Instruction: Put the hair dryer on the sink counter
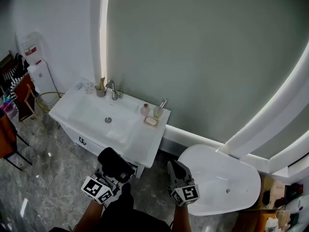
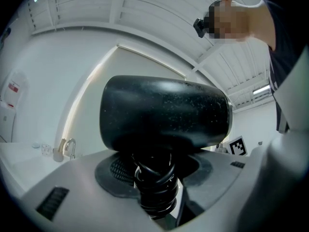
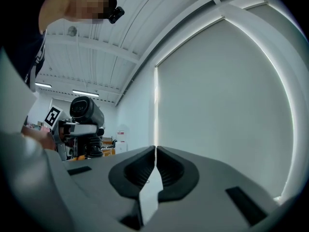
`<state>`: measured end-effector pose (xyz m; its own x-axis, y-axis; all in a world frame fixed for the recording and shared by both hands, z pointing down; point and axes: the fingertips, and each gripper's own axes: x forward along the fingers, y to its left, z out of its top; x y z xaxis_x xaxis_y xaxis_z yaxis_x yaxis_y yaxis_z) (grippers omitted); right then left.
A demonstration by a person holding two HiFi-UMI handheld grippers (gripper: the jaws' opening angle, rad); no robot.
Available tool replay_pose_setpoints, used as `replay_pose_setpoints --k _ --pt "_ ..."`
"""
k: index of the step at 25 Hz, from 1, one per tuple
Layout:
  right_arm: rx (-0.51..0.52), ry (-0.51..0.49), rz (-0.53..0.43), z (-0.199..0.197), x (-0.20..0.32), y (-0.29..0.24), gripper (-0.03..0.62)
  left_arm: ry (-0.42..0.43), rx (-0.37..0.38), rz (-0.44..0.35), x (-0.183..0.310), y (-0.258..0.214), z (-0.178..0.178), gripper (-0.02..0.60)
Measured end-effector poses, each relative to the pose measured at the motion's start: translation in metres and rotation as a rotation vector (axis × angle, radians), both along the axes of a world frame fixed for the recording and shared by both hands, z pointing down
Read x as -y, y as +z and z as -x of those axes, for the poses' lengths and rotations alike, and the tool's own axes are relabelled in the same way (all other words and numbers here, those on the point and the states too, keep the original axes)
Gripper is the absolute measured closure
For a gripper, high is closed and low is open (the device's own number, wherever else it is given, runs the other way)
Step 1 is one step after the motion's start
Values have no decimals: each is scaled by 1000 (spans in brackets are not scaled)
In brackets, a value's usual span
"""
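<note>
Hair dryer (image 2: 164, 115) gripped by its cord-wrapped handle in our left gripper (image 1: 115, 174); our right gripper (image 3: 155, 151) has fingers closed together, empty. We should carry it level toward the sink surface (image 1: 144, 144) ahead and below those fingers, then lower gently.

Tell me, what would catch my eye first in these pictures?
The black hair dryer fills the left gripper view, where the left gripper clamps it by its cord-wrapped handle. Ahead in the head view stands the white sink counter with a faucet, and to its right a white bathtub. The right gripper is shut and empty.
</note>
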<state>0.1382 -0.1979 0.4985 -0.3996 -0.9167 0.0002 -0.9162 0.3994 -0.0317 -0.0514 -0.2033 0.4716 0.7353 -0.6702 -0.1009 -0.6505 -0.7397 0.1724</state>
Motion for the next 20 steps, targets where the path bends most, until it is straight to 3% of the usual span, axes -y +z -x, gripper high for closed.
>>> replay_pose_setpoints --k 11,20 --pt "-15 29 -4 22 132 -11 562 73 3 14 138 0 6 362" --pt "-30 44 35 21 173 -2 562 112 -8 45 183 14 0 362"
